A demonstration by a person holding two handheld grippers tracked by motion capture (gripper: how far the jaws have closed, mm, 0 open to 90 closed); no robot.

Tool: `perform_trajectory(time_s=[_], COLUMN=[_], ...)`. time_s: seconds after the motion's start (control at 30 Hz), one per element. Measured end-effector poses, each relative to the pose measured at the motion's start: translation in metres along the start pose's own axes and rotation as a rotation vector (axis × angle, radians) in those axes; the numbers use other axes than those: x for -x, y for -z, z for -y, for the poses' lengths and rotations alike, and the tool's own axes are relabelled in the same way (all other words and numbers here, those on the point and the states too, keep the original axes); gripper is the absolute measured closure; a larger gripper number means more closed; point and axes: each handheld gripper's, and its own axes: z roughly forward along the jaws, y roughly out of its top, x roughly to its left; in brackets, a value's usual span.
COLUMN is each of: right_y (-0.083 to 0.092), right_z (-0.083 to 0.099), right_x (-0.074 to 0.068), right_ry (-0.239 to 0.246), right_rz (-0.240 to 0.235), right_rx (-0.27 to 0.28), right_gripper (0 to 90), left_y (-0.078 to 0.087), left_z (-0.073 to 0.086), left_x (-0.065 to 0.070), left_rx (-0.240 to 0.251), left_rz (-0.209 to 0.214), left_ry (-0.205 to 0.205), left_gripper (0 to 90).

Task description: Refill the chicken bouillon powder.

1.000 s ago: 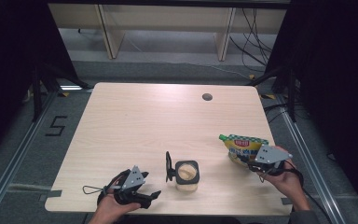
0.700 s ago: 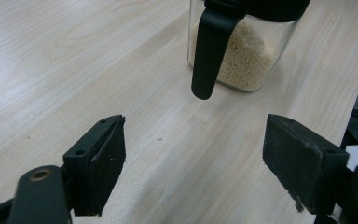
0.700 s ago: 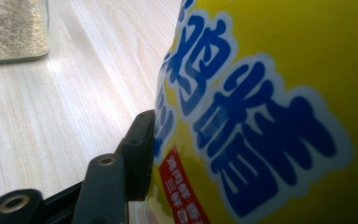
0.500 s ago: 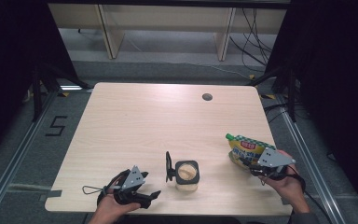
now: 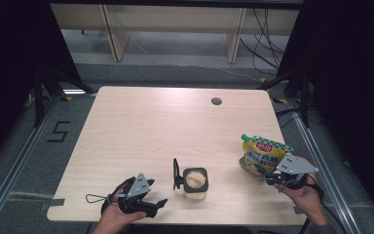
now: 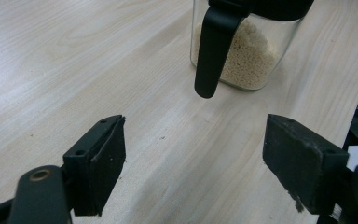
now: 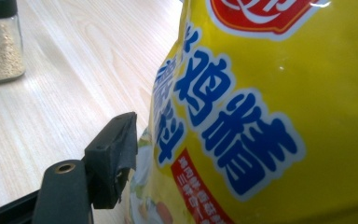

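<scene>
A yellow seasoning pouch with blue lettering stands leaning near the table's right edge. My right gripper sits at its base with the pouch between the jaws. Those jaws have just been opening, and the visible pad stands a little off the pouch, while the other is hidden behind it. A square glass jar of pale granules has its black lid flap swung open. My left gripper rests open on the table at the front left, aimed at the jar, nothing between its pads.
The wooden table has a round cable hole at the back right. The pouch and my right hand sit close to the table's right edge. Metal rails and dark floor surround the table.
The right gripper's jaws have spread and the pouch has shifted slightly right and stands more upright. The left gripper and the jar have not moved.
</scene>
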Motion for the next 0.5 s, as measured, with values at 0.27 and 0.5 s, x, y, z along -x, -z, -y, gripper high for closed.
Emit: perform_trajectory(time_s=[0.27,0.5], right_y=[0.0024,0.0017], right_z=[0.0052,0.0093], right_x=[0.0037,0.0072], right_ry=[-0.053,-0.065], right_rz=[0.022,0.037], right_rx=[-0.025,-0.022], right_gripper=[30.0,29.6], left_y=[-0.0001,-0.0003], left_z=[0.0002,0.0001], left_x=[0.0003,0.0001], left_rx=[0.008,0.005], left_rz=[0.002,-0.002], left_ry=[0.000,-0.001], left_gripper=[20.9,20.9])
